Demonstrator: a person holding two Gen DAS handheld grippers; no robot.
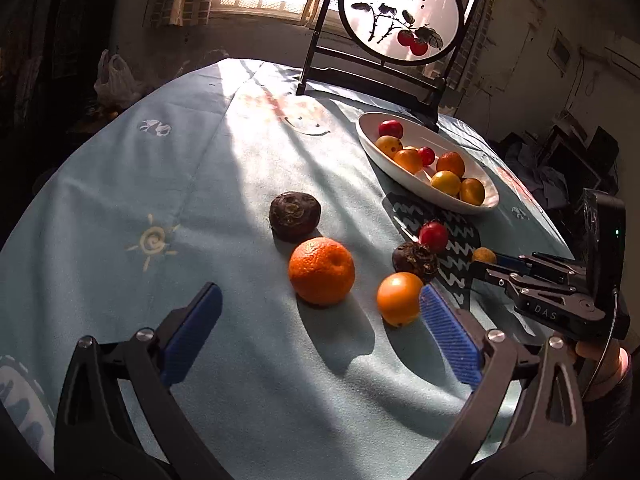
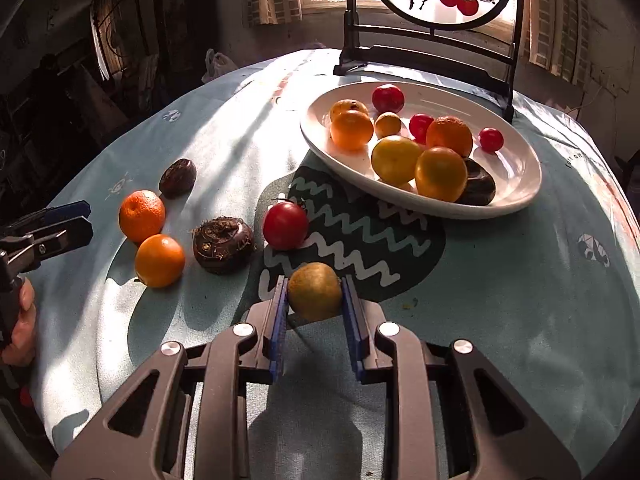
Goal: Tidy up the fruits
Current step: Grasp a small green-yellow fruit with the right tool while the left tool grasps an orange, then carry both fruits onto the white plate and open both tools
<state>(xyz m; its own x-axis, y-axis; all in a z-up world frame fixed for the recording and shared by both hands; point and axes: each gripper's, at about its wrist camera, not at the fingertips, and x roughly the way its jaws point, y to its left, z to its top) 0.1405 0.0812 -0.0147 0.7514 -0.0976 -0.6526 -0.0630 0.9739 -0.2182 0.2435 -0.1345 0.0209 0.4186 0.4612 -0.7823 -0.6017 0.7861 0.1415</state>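
Observation:
In the right wrist view my right gripper is shut on a small yellow-green fruit that rests on the tablecloth, both blue pads against its sides. In the left wrist view the same fruit shows at the tips of the right gripper. My left gripper stands open and empty just short of a large orange, with a smaller orange by its right pad. Two dark brown fruits and a red fruit lie loose nearby. The white oval plate holds several fruits.
A black-framed round painted screen stands at the table's far edge, right behind the plate. The pale blue tablecloth covers the round table, whose edge falls away at the left. A hand grips the left tool.

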